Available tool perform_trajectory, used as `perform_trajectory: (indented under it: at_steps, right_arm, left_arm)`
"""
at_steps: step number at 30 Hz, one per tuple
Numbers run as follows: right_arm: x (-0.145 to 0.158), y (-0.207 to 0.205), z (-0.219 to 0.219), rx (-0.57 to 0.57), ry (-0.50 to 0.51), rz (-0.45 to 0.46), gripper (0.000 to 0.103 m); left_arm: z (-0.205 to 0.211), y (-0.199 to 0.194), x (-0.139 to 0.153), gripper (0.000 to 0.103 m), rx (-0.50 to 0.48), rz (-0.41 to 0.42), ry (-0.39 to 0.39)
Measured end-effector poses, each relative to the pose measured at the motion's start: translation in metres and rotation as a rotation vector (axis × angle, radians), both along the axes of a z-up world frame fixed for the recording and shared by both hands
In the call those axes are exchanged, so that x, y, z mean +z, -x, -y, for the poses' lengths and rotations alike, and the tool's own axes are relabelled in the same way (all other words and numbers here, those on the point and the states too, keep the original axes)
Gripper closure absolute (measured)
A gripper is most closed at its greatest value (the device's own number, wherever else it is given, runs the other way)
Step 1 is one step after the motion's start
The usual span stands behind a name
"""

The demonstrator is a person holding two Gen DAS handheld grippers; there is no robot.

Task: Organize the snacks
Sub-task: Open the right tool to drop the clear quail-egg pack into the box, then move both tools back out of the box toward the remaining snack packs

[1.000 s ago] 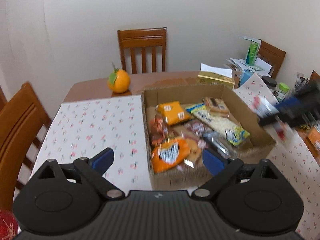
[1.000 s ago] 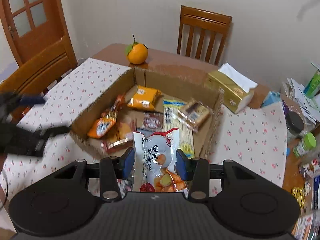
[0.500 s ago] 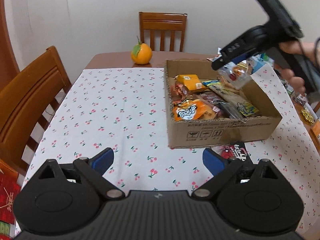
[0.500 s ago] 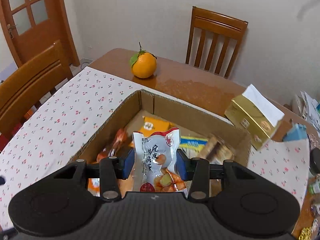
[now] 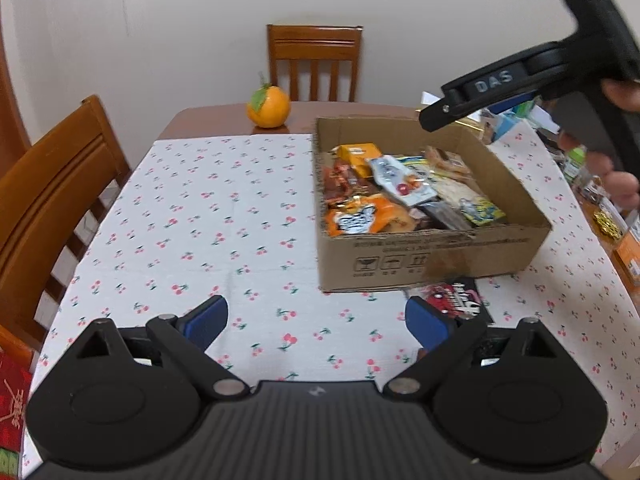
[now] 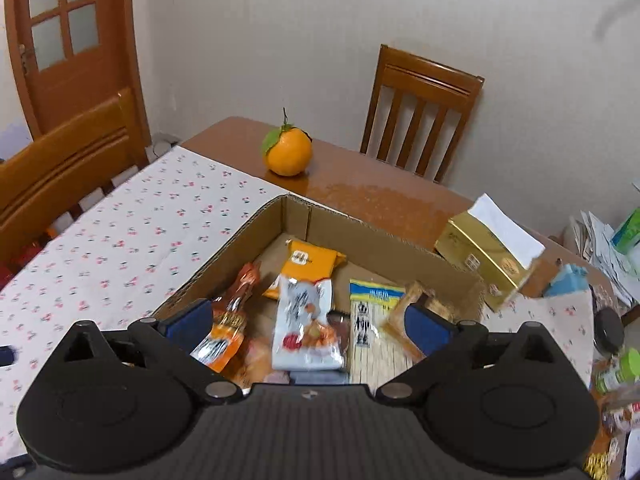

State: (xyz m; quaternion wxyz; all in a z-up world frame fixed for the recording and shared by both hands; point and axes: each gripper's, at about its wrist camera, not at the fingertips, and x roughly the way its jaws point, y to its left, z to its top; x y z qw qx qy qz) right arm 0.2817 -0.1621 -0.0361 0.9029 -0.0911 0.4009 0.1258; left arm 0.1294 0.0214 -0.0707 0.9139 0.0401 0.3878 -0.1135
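My right tongs (image 6: 308, 320) have just been opening — half a second ago they clamped the white pouch (image 6: 306, 326); now the blue pads stand wide, and the pouch lies blurred between and below them, touched by neither, on the other snacks in the box (image 6: 400, 246). In the left view the same pouch (image 5: 400, 178) rests near the middle of the box (image 5: 432, 260), where earlier it hung from the right tongs above the far side. My left tongs (image 5: 316, 322) are wide with nothing between them, over the cherry-print cloth (image 5: 200, 216) in front of the box; a second ago they were close over the box's near wall, and now the whole box shows farther off. A hand (image 5: 612, 148) grips the right tool's handle at the upper right of the left view.

Counts — one box; one orange (image 6: 287, 152) on the bare table (image 6: 380, 196) behind it; two chairs, one at the far end (image 6: 420, 112) and one at the left side (image 6: 68, 160); one gold tissue box (image 6: 484, 256) just beside the box's far corner; one dark packet (image 5: 454, 300) on the cloth against the box's near wall. Inside, I can separate about seven packets; the pile overlaps, so the count is uncertain.
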Motion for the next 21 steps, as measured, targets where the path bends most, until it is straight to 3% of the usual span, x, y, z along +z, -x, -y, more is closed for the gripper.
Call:
perform_trajectory:
  at_steps: [10, 21]
  right_arm:
    - [-0.006, 0.082, 0.026, -0.087, 0.019, 0.027, 0.000]
    - [-0.020, 0.148, 0.052, -0.072, 0.034, 0.034, 0.000]
  left_arm:
    - [0.037, 0.016, -0.004, 0.008, -0.090, -0.023, -0.020]
    - [0.057, 0.048, 0.003, 0.008, 0.000, -0.049, -0.063]
